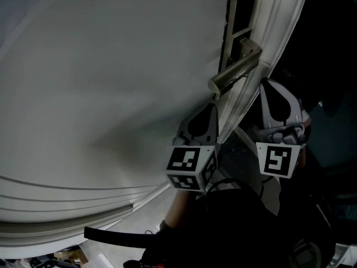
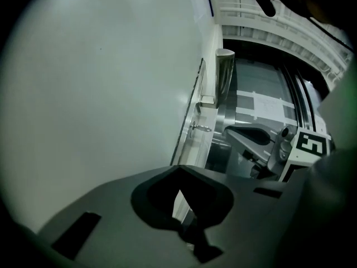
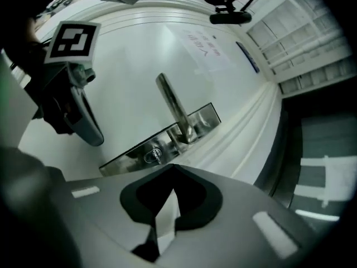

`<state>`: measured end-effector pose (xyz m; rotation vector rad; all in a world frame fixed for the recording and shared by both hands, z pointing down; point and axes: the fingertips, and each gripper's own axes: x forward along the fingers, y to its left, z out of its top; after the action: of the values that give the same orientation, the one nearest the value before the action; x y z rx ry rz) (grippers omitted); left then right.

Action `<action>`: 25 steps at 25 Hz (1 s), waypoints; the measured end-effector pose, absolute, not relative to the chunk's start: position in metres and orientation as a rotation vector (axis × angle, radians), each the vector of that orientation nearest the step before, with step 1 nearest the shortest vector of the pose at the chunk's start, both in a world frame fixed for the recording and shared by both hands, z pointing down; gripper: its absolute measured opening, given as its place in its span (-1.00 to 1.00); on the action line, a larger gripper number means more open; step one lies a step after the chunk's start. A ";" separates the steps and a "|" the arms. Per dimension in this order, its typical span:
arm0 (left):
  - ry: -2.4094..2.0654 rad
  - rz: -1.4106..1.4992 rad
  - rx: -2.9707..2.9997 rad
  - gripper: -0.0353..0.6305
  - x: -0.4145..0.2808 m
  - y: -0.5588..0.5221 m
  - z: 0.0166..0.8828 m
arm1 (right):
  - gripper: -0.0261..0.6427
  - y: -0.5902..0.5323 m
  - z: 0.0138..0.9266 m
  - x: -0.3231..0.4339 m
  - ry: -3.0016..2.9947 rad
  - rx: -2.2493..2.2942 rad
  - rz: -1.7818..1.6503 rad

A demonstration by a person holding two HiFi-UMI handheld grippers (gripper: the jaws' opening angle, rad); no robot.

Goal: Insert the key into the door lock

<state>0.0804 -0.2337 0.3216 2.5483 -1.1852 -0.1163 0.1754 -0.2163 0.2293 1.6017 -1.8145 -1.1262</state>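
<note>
Your left gripper [image 1: 210, 111] is held up at the white door [image 1: 111, 66], just below and left of the handle [image 1: 235, 71], pointing up along the door face. Its fingers [image 2: 111, 205] are closed, tips together, and nothing shows between them.

Your right gripper [image 1: 270, 94] sits just right of the left one, at about the same height, on the far side of the moulding that runs down past the handle. Its fingers [image 3: 240, 205] are also closed tip to tip and hold nothing you can see.

From the right gripper view, the fingertips point at the metal plate [image 3: 167, 141] that carries the handle. The lock [image 3: 152, 156] is in that plate, just left of the handle's root and just beyond the fingertips, not touching them.

From the left gripper view, the plate is seen edge-on. A small metal piece that looks like the key [image 2: 201, 128] sticks out of it to the right, near the lock and below the handle's end. It is too small to tell how deep it sits. Neither gripper touches it, and the right gripper lies further right of it, well apart.
</note>
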 end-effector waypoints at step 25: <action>-1.189 -0.135 2.578 -0.89 0.091 -0.229 0.315 | -0.92 -0.204 0.242 0.174 -2.070 1.689 -0.891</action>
<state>0.0911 -0.2293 0.3145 2.5785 -1.1888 -0.1349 0.1743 -0.2038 0.2416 1.6885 -2.0698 -0.8907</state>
